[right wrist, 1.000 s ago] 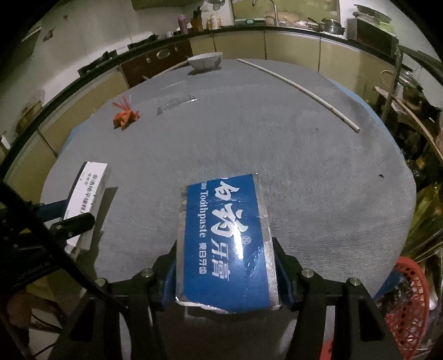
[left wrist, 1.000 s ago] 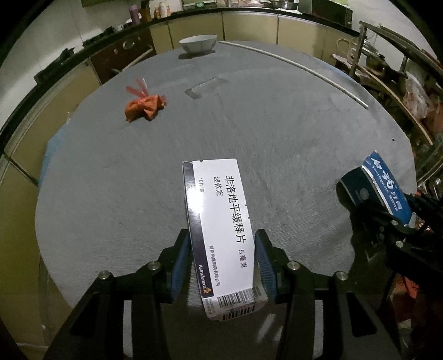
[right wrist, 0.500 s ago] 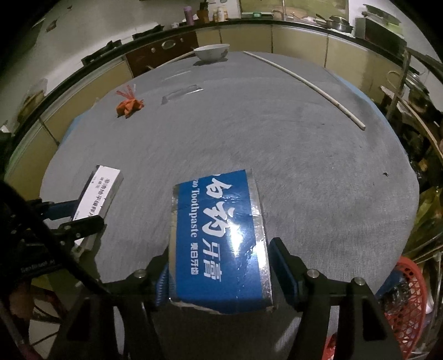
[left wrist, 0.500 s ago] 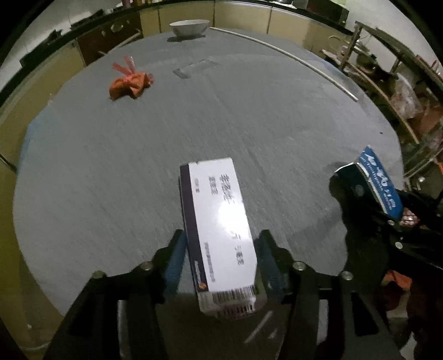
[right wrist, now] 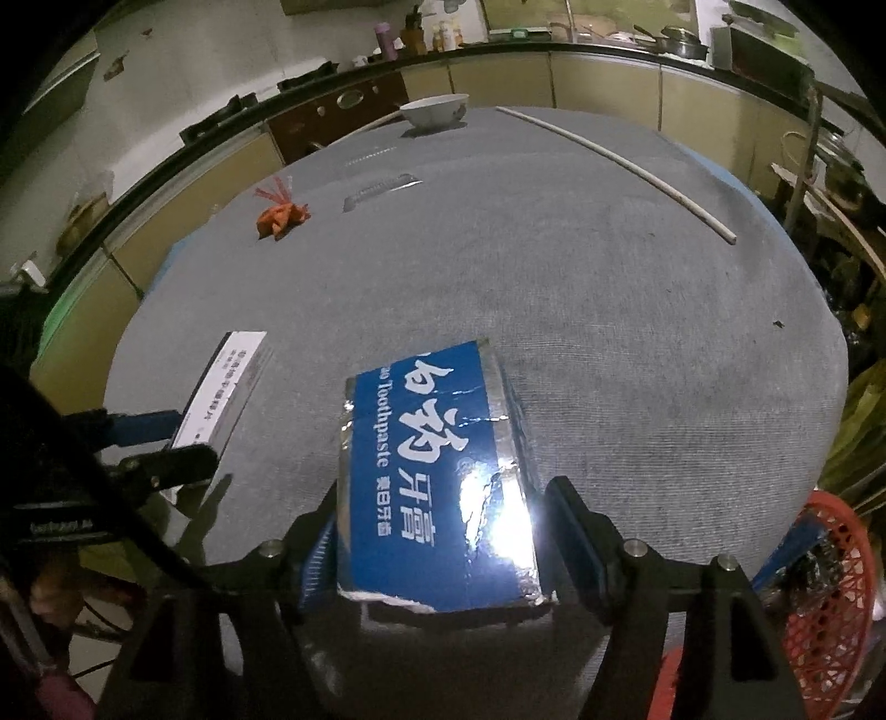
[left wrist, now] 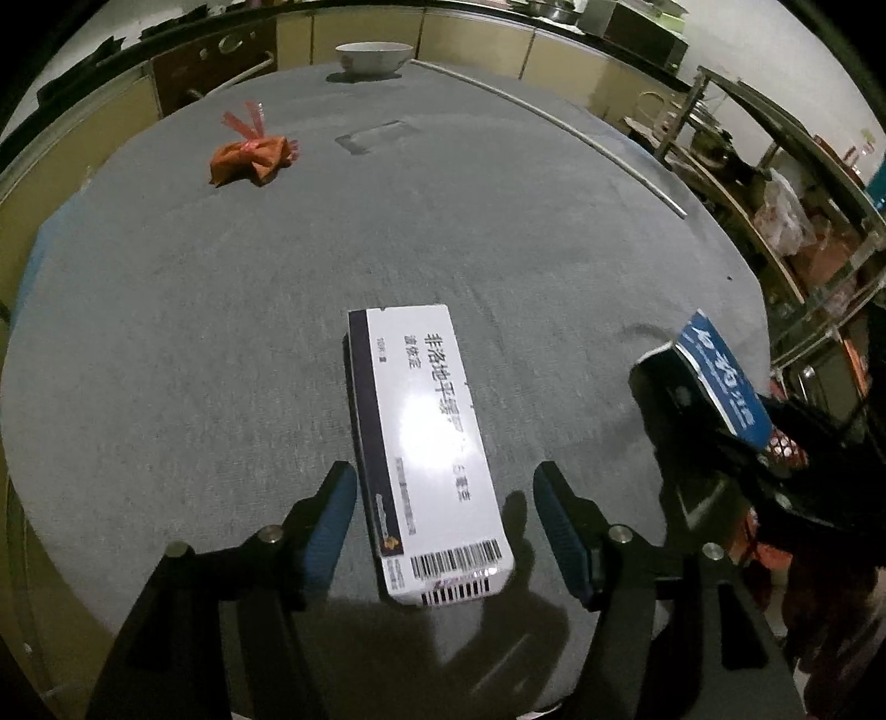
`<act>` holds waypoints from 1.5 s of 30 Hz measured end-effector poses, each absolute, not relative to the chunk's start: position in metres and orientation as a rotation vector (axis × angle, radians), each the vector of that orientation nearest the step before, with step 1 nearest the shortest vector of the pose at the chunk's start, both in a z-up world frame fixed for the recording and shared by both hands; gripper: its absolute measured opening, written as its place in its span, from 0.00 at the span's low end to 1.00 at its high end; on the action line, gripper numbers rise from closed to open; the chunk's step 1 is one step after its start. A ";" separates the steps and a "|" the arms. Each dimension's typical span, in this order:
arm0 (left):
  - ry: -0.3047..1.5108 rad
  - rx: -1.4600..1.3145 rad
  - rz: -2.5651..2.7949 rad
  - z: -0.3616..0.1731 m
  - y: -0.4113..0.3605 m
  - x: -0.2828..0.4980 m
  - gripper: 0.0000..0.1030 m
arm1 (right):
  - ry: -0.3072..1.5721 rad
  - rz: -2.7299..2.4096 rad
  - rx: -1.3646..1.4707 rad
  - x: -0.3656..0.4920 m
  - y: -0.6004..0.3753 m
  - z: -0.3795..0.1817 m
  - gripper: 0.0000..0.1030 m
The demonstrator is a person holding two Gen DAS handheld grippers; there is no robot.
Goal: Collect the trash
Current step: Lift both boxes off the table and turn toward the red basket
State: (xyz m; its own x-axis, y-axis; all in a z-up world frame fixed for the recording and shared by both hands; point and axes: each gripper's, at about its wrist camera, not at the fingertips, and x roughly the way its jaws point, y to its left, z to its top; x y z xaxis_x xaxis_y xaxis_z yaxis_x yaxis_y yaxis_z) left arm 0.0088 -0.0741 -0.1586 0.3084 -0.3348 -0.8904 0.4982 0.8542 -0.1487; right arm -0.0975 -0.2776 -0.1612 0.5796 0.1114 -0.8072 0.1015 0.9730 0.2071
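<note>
Round grey cloth-covered table (left wrist: 498,232) with trash items, two grippers in attendance.
Blue silver-edged toothpaste carton (right wrist: 437,476) is seen between the opening jaws of the right gripper (right wrist: 443,531), right pad clear; white rectangular medicine box (left wrist: 426,443) lies on the table between the opening, untouching jaws of the left gripper (left wrist: 443,515); crumpled orange wrapper (left wrist: 249,160) is set well apart.

A home kitchen: cabinets (right wrist: 603,83), pots (right wrist: 678,41) and bottles (right wrist: 385,41) behind a round table (right wrist: 609,288).
</note>
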 end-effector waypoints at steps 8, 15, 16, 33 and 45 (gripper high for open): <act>1.109 0.162 -0.502 -0.162 -0.081 0.013 0.48 | 0.921 0.009 0.296 -0.106 -0.286 -0.159 0.71; 1.075 0.181 -0.467 -0.155 -0.082 0.004 0.47 | 0.841 0.014 0.297 -0.117 -0.282 -0.159 0.62; 1.056 0.193 -0.455 -0.151 -0.083 0.001 0.47 | 0.830 0.009 0.292 -0.119 -0.280 -0.158 0.61; 0.738 0.344 -0.360 -0.075 -0.092 -0.068 0.47 | 0.656 0.032 0.364 -0.161 -0.281 -0.118 0.61; 0.609 0.372 -0.361 -0.037 -0.097 -0.116 0.47 | 0.538 0.048 0.369 -0.197 -0.277 -0.085 0.61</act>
State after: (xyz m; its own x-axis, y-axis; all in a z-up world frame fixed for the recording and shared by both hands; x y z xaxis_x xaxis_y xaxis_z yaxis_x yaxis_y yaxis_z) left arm -0.1162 -0.0967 -0.0369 0.7626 -0.2165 -0.6095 0.4312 0.8726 0.2295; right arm -0.1974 -0.2772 -0.0851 0.8592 0.1406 -0.4920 0.0512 0.9331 0.3560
